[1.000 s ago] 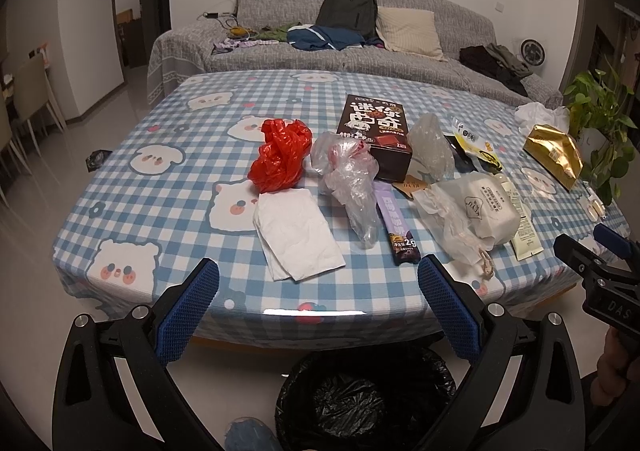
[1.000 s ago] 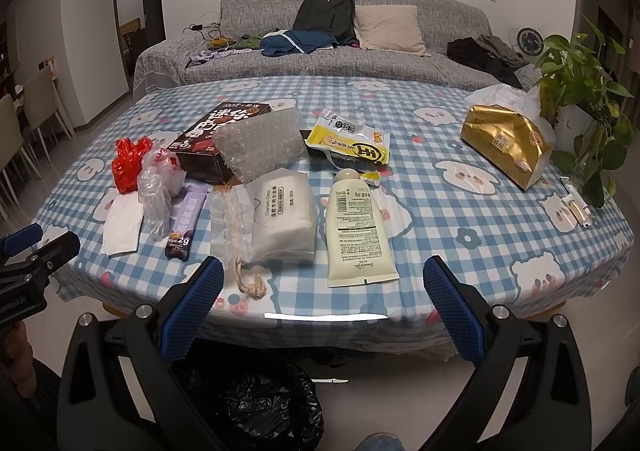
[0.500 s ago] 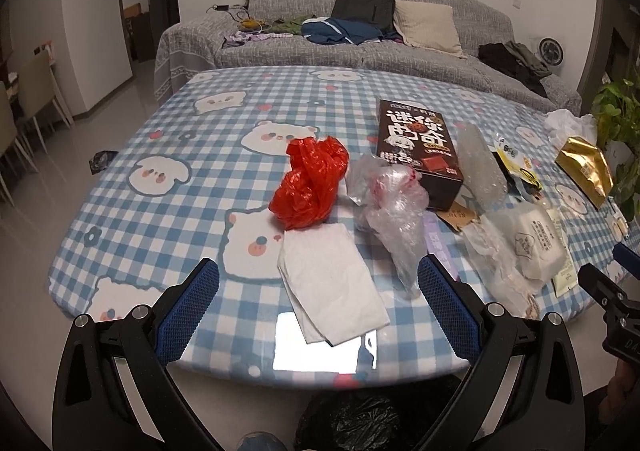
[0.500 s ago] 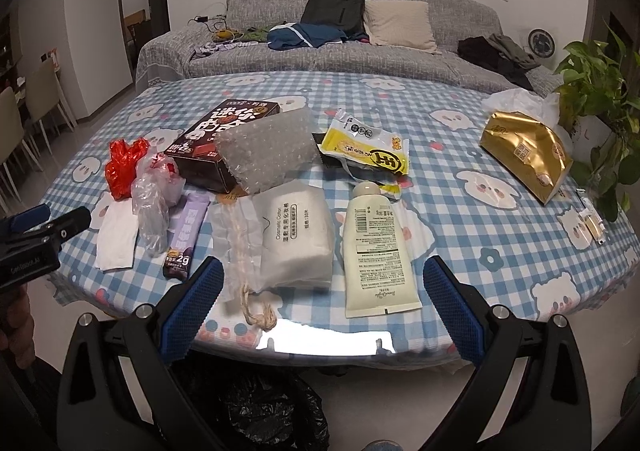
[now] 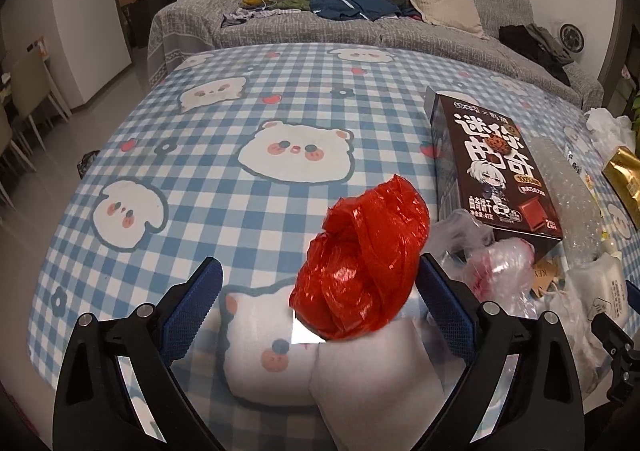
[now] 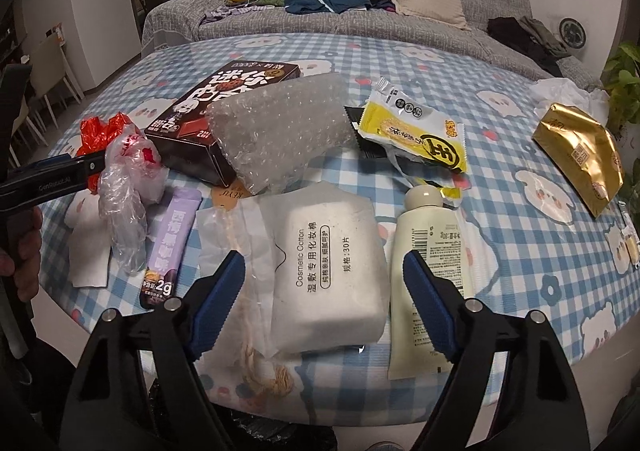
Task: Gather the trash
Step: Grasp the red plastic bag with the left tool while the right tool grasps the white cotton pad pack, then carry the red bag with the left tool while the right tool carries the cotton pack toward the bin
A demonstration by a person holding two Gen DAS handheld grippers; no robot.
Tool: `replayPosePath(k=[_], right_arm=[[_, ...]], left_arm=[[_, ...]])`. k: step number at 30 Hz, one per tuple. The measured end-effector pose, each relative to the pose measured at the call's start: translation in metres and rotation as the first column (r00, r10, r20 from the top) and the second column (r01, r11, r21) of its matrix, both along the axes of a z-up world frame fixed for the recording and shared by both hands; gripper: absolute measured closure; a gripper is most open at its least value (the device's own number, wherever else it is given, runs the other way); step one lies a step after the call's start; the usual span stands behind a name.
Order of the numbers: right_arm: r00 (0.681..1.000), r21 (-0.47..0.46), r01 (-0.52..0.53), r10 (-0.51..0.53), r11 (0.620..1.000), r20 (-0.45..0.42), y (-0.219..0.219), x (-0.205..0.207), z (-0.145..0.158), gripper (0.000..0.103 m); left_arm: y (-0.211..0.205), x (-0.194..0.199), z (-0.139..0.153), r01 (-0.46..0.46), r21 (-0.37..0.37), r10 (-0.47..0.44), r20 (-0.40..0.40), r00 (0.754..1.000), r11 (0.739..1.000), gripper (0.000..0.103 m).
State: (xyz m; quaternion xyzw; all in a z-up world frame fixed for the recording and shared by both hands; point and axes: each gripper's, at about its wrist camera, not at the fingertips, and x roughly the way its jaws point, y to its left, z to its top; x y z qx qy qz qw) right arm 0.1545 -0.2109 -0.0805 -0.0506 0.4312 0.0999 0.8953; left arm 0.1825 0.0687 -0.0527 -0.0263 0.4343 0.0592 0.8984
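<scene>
Left wrist view: left gripper (image 5: 318, 305) with fingers spread wide around crumpled red plastic bag (image 5: 362, 261) on checked counter (image 5: 200, 179), pads not yet touching; white napkin (image 5: 380, 379) just near of it. Right wrist view: right gripper (image 6: 320, 301), fingers just narrowed yet unclenched, straddling cotton pad pack (image 6: 330, 277), cream tube (image 6: 426, 275) to the right. Best done by lowering squarely, pinching mid-bulk, lifting clear of napkin and clear bag (image 5: 496, 275), since thin film likely to slip.
</scene>
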Motion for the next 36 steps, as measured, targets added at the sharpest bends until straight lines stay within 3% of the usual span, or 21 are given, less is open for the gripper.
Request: replayPosePath(k=[5,7,10,11,20,36], right_arm=[[0.999,0.02,-0.006,0.007,1.0,-0.037,0.0,0.011,-0.008,0.055],[0.999,0.028,-0.006,0.007,1.0,-0.045,0.0,0.012,-0.009,0.058],[0.999,0.017,-0.013,0.014,1.0,-0.045,0.002,0.012,-0.009,0.061],[0.999,0.016,-0.014,0.014,1.0,-0.045,0.002,0.012,-0.009,0.062],[0.999,0.021,0.0,0.001,1.0,-0.041,0.002,0.008,-0.006,0.066],[1.0,0.046,0.019,-0.02,0.999,0.024,-0.005,-0.024,0.027,0.066]], left_arm=[[0.006,0.017,-0.006,0.004,-0.07,-0.006,-0.029,1.0,0.998,0.024],[0.008,0.02,-0.007,0.004,-0.098,-0.008,-0.036,0.999,0.995,0.03],[0.007,0.021,-0.008,0.012,-0.129,-0.018,-0.042,0.999,0.992,0.052],[0.006,0.022,-0.008,0.012,-0.132,-0.018,-0.044,0.999,0.991,0.053],[-0.001,0.015,-0.005,0.018,-0.128,-0.025,-0.055,0.998,0.992,0.063],[-0.006,-0.036,0.046,-0.021,-0.086,0.023,0.019,1.0,0.996,0.063]])
